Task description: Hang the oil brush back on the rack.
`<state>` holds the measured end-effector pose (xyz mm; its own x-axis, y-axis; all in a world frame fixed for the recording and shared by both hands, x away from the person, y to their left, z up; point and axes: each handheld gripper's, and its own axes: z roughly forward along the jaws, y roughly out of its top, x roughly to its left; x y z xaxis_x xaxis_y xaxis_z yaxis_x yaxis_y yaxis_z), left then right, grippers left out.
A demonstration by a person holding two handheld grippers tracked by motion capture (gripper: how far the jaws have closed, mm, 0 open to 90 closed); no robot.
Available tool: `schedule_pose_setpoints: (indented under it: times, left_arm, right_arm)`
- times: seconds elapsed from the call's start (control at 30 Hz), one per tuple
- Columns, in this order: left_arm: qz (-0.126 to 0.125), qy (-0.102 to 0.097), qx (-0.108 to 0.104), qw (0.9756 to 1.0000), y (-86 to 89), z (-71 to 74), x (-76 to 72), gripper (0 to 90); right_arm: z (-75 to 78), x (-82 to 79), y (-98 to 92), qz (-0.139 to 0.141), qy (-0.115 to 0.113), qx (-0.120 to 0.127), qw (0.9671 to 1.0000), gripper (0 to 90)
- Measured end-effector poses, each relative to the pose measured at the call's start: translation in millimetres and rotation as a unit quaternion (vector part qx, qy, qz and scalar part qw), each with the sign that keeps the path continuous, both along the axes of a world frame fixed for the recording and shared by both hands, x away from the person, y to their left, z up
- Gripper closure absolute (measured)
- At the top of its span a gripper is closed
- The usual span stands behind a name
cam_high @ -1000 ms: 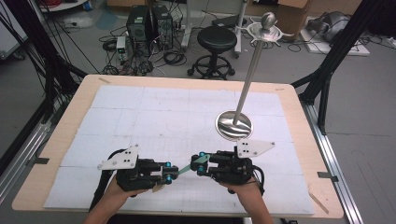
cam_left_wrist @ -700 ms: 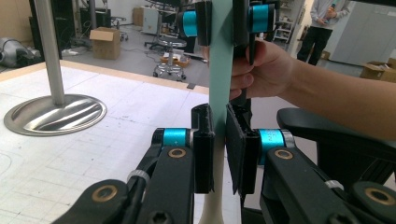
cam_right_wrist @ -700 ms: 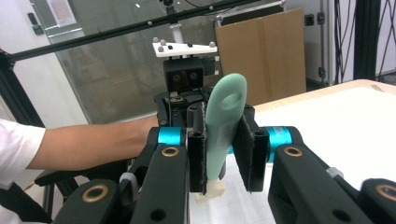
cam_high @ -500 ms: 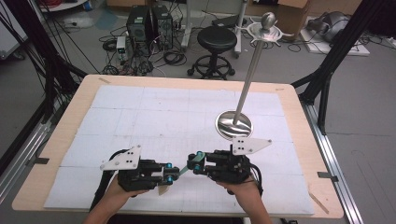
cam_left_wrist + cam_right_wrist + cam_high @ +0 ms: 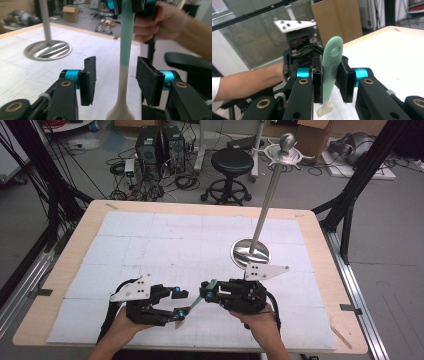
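Right gripper [image 5: 331, 82]: jaws clamped on the mint-green and cream plastic toothbrush [image 5: 331, 67] at its green handle. Left gripper [image 5: 116, 80]: jaws have just been opening, about half open, cream neck between the 2 pads, neither touching. Toothbrush spans both grippers, above the white-covered worktop [image 5: 165, 240]. Steel pole stand [image 5: 250, 252] sits behind the right gripper.

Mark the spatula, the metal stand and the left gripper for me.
spatula [image 5: 331, 65], right gripper view, on its green handle.
metal stand [image 5: 250, 252], high view, on its round base.
left gripper [image 5: 115, 81], left gripper view, midway between the fingertips.
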<state>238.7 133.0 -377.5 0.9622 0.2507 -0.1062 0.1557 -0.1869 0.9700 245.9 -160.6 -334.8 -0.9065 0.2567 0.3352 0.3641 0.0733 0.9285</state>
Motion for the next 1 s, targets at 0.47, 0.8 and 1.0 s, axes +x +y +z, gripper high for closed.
schedule_pose_setpoints:
  times: [0.47,0.8,1.0]
  left_arm:
    - [0.033,-0.016,0.068,0.997,-24.4,4.1,4.0,57.9]
    - [0.021,-0.006,0.079,0.9966,-29.7,0.9,5.2,74.0]
    - [0.014,-0.005,0.08,0.9967,-29.4,1.0,4.5,81.2]
  right_arm:
    - [6.6,4.0,7.5,-0.049,0.027,-0.043,0.9975,76.8]
    - [10.1,3.5,10.4,-0.054,0.029,-0.059,0.9963,76.8]
    - [10.4,2.5,11.8,-0.056,0.024,-0.063,0.9961,76.7]
